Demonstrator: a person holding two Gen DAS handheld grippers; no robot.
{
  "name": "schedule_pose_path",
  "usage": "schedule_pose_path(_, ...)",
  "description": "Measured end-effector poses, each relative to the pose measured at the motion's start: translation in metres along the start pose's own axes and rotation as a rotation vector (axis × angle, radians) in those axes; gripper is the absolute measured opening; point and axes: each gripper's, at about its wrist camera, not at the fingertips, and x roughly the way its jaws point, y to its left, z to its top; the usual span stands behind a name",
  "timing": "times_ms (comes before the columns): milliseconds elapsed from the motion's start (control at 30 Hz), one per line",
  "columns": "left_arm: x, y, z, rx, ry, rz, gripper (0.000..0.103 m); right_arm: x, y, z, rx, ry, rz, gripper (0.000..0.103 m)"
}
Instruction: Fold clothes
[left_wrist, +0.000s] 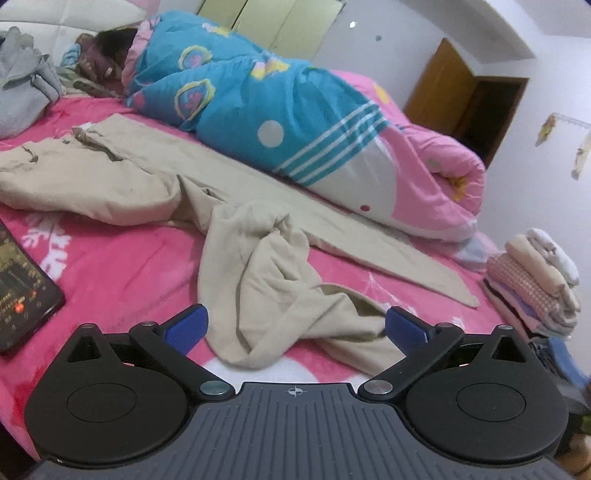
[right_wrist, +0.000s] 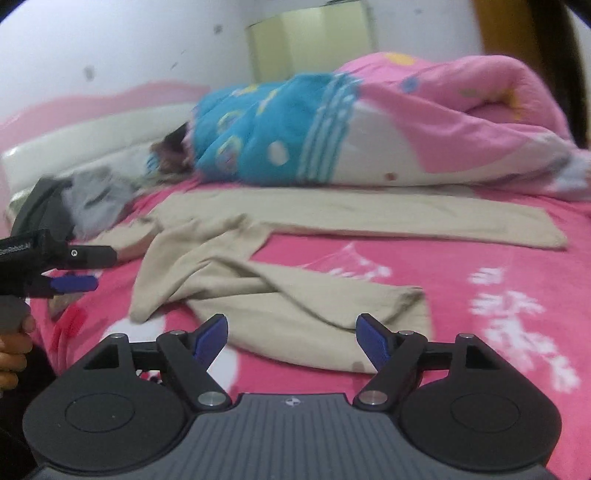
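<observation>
Beige trousers (left_wrist: 140, 173) lie on the pink bed sheet (left_wrist: 122, 273). One leg (left_wrist: 354, 240) stretches flat beside the quilt, while the other leg (left_wrist: 266, 280) is crumpled and bends back toward me. My left gripper (left_wrist: 295, 325) hovers over the crumpled leg's end with its jaws wide open, gripping nothing. In the right wrist view the trousers (right_wrist: 295, 218) show the same crumpled leg (right_wrist: 295, 314). My right gripper (right_wrist: 291, 338) is open just over that leg's hem. The left gripper (right_wrist: 85, 269) shows at the left edge, held by a hand (right_wrist: 14, 347).
A person (left_wrist: 107, 55) lies under a blue and pink quilt (left_wrist: 258, 99) along the bed's far side. A grey garment (left_wrist: 22, 81) sits near the headboard. A dark flat box (left_wrist: 18, 291) lies at the left. Folded clothes (left_wrist: 535, 284) are stacked off the bed's right.
</observation>
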Motion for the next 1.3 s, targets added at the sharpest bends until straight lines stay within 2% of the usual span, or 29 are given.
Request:
schedule_pose_path(100, 0.003, 0.005, -0.005, -0.007, 0.006, -0.003, 0.103, 0.018, 0.017, 0.001, -0.092, 0.014, -0.043, 0.079)
schedule_pose_path(300, 0.021, 0.018, -0.013, -0.01, 0.066, 0.085, 0.103, 0.052, 0.044, -0.004, -0.309, 0.052, -0.104, 0.079)
schedule_pose_path(367, 0.024, 0.024, -0.013, -0.036, 0.052, 0.092, 0.102, 0.066, 0.049, -0.01, -0.36, 0.086, -0.11, 0.072)
schedule_pose_path(400, 0.024, 0.026, -0.013, -0.05, 0.043, 0.092, 0.101, 0.07, 0.047, -0.011, -0.349, 0.094, -0.1, 0.061)
schedule_pose_path(433, 0.025, 0.028, -0.013, -0.06, 0.032, 0.093, 0.1, 0.07, 0.044, -0.009, -0.324, 0.094, -0.089, 0.048)
schedule_pose_path(467, 0.024, 0.03, -0.012, -0.063, 0.022, 0.095, 0.099, 0.071, 0.041, -0.007, -0.299, 0.093, -0.078, 0.04)
schedule_pose_path(500, 0.023, 0.031, -0.012, -0.064, 0.012, 0.098, 0.098, 0.071, 0.038, -0.004, -0.278, 0.09, -0.074, 0.02)
schedule_pose_path(533, 0.022, 0.032, -0.011, -0.066, 0.001, 0.101, 0.097, 0.069, 0.035, -0.001, -0.264, 0.082, -0.084, 0.01)
schedule_pose_path(567, 0.021, 0.033, -0.01, -0.07, -0.007, 0.103, 0.095, 0.066, 0.031, 0.003, -0.242, 0.07, -0.089, 0.008)
schedule_pose_path(633, 0.021, 0.038, -0.008, -0.096, -0.019, 0.103, 0.081, 0.054, 0.018, 0.012, -0.171, 0.033, -0.084, 0.006)
schedule_pose_path(700, 0.021, 0.044, -0.006, -0.126, -0.03, 0.101, 0.075, 0.037, 0.002, 0.024, -0.097, -0.021, -0.091, 0.006)
schedule_pose_path(800, 0.023, 0.05, -0.003, -0.164, -0.05, 0.109, 0.063, 0.01, -0.038, 0.042, 0.082, -0.094, -0.078, 0.006)
schedule_pose_path(967, 0.034, 0.05, 0.0, -0.17, -0.048, 0.121, 0.059, -0.017, -0.115, 0.049, 0.39, -0.198, -0.112, 0.006)
schedule_pose_path(1067, 0.039, 0.048, 0.003, -0.158, -0.045, 0.135, 0.059, -0.017, -0.15, 0.041, 0.523, -0.217, -0.147, 0.006)
schedule_pose_path(1200, 0.042, 0.045, 0.005, -0.141, -0.037, 0.151, 0.058, -0.007, -0.17, 0.028, 0.601, -0.199, -0.159, 0.006)
schedule_pose_path(1300, 0.043, 0.045, 0.005, -0.134, -0.037, 0.158, 0.059, 0.005, -0.175, 0.022, 0.601, -0.126, -0.202, 0.013)
